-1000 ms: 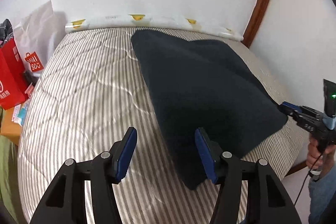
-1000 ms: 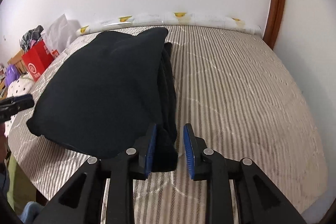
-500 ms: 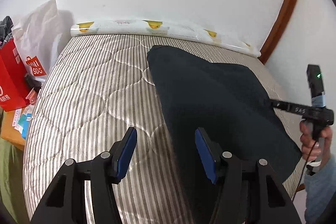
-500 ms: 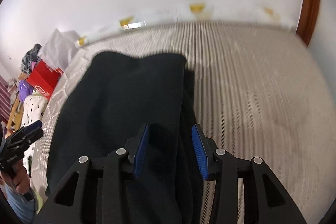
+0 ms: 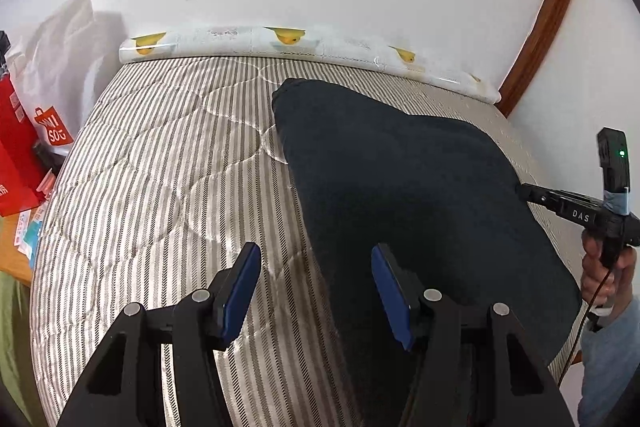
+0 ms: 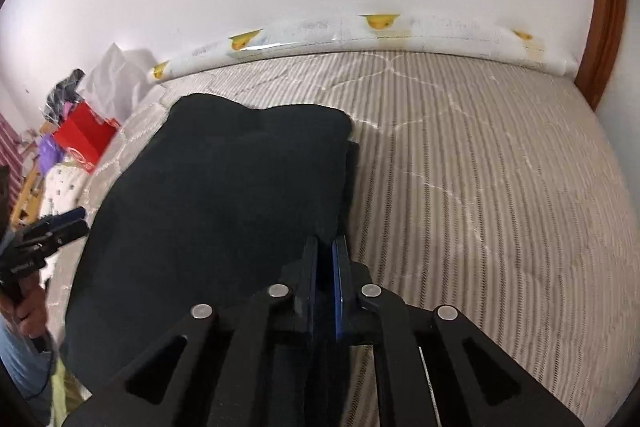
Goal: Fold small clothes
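The dark garment (image 5: pixel 408 203) lies folded on the striped mattress (image 5: pixel 160 163), toward the mattress's right half as the left gripper sees it, its far edge short of the duck-print roll (image 5: pixel 288 41) at the wall.

The right gripper (image 6: pixel 325 267) has its pads pressed nearly together at the garment's right edge; they seem clamped on that edge, probably to carry it over for another fold (whether cloth really sits between the pads is hard to make out, dark on dark). In the left view its tips (image 5: pixel 528 191) meet the garment's right side.

The left gripper (image 5: pixel 316 291) hangs over the garment's near-left edge with its pads wide apart, holding nothing, likely placed to take that edge next.

The garment's near end is hidden behind both grippers. Its layers blur into one dark mass, so the kind of garment cannot be told.
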Tool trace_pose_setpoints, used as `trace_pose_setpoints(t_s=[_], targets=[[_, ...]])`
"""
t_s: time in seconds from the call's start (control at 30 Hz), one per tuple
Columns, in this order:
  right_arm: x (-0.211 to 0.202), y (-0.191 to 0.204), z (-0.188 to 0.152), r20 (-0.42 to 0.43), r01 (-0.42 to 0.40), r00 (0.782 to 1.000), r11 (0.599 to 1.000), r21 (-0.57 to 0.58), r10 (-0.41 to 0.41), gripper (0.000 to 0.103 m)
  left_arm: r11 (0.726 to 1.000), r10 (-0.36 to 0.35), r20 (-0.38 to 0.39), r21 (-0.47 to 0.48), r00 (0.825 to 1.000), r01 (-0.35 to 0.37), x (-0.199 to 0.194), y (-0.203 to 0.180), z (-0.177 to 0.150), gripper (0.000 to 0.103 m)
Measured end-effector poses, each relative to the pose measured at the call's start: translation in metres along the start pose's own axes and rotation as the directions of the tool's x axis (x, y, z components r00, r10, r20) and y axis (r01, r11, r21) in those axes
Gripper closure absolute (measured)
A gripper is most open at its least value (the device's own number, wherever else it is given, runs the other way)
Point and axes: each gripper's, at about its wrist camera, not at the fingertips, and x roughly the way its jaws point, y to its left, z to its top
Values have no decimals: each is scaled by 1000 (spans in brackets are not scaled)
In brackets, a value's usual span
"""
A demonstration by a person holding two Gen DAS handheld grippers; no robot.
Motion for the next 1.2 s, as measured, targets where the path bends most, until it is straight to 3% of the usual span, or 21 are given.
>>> trace_pose_setpoints(t_s=[0.07,0.2,0.27,0.33,0.37,0.57,0.7,0.77,0.93,1.07,1.2], targets=[[-7,2,-3,22,74,997,997,11,-74,94,1000,7,1,7,1000,-7,1,-4,1,48],[-35,6,-15,96,67,993,997,40,-70,91,1000,15,10,17,1000,-15,-1,-12,-1,48],[-46,16,-23,122,52,991,998,34,-56,82,1000,15,9,17,1000,-15,-3,-17,-3,48],[-51,26,-31,126,37,991,999,21,-39,63,1000,18,8,20,1000,-19,-4,-21,-6,48],[-53,34,-35,133,46,990,999,4,-46,61,1000,20,9,19,1000,-20,-6,-23,-8,48],[-49,59,-68,126,122,986,988,-93,-110,61,998,50,10,43,999,-51,-11,-32,-22,47],[-43,48,-94,91,183,980,981,-59,-178,61,999,45,28,15,999,-45,-12,-25,-22,47],[-51,39,-106,108,172,980,985,-25,-168,61,998,59,59,11,997,-60,-9,-22,-18,47],[-71,26,-128,130,148,980,989,28,-150,60,998,59,40,-38,997,-57,10,-11,-4,42],[-80,27,-126,138,179,974,984,22,-180,60,998,65,33,-18,997,-64,10,-18,-6,43],[-83,30,-122,162,135,977,990,37,-140,60,999,40,14,7,999,-40,3,-27,-20,44]])
